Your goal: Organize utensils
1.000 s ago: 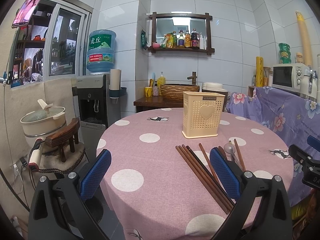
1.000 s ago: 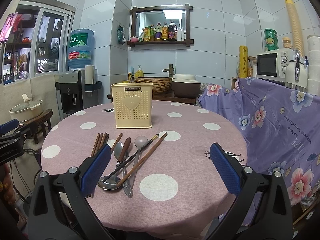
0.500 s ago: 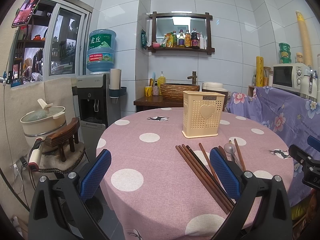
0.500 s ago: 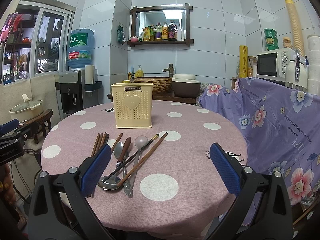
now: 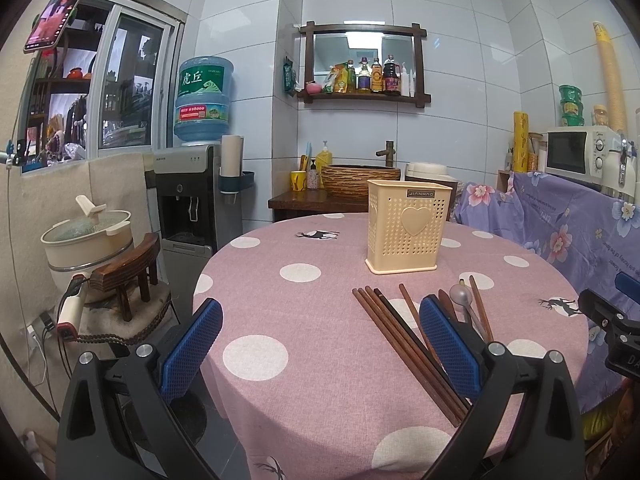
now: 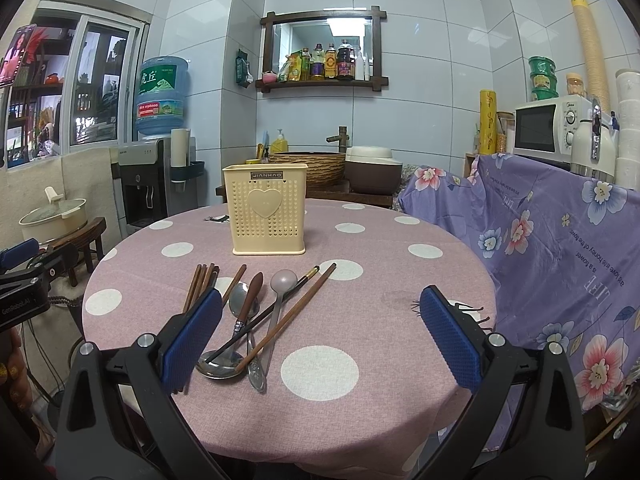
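Utensils (image 6: 256,316) lie loose before the holder (image 6: 267,210); our right view shows spoons our left pad (image 5: 448,346) hides. Both our grippers (image 5: 320,344) (image 6: 320,338) gape empty.

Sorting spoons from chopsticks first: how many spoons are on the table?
3, piled together: a grey spoon farthest right, a steel spoon left of it, a wooden-handled spoon with its bowl nearest the camera. Chopsticks may hide more.

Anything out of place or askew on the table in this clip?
Yes: the chopsticks and spoons lie loose in a crisscrossed heap on the tablecloth, some overlapping, none in the cream utensil holder, which stands upright behind them. Nothing looks spilled or damaged.
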`<state>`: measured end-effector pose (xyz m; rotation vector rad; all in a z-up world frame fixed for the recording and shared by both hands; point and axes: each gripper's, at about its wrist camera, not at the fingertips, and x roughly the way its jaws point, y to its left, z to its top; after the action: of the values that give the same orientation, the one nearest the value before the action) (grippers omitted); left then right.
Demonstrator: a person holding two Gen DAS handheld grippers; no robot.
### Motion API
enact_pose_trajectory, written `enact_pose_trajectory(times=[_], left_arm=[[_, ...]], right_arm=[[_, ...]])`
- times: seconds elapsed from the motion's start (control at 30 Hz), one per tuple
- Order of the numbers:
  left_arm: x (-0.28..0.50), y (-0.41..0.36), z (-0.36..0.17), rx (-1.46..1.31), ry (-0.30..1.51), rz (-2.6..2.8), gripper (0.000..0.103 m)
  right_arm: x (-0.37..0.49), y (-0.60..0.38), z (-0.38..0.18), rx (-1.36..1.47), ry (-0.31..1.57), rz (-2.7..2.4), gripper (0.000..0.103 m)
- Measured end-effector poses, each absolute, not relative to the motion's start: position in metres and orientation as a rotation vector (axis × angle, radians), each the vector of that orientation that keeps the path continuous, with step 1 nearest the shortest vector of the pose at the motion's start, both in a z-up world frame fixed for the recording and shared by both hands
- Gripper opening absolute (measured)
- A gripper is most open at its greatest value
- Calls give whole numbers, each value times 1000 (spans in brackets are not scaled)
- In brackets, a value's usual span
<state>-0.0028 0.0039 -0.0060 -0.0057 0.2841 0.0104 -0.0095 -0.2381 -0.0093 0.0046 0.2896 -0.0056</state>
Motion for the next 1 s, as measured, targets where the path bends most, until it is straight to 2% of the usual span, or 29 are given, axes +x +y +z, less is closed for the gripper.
enact_pose_trajectory(times=[0.67,1.0], left_arm=[[-1,9,-14,-7,300,13,98],[29,15,-35,-23,491,-11,98]], right_arm=[[-8,-235,-13,3,301,-4,98],[18,-256,-32,13,413,-63,98]])
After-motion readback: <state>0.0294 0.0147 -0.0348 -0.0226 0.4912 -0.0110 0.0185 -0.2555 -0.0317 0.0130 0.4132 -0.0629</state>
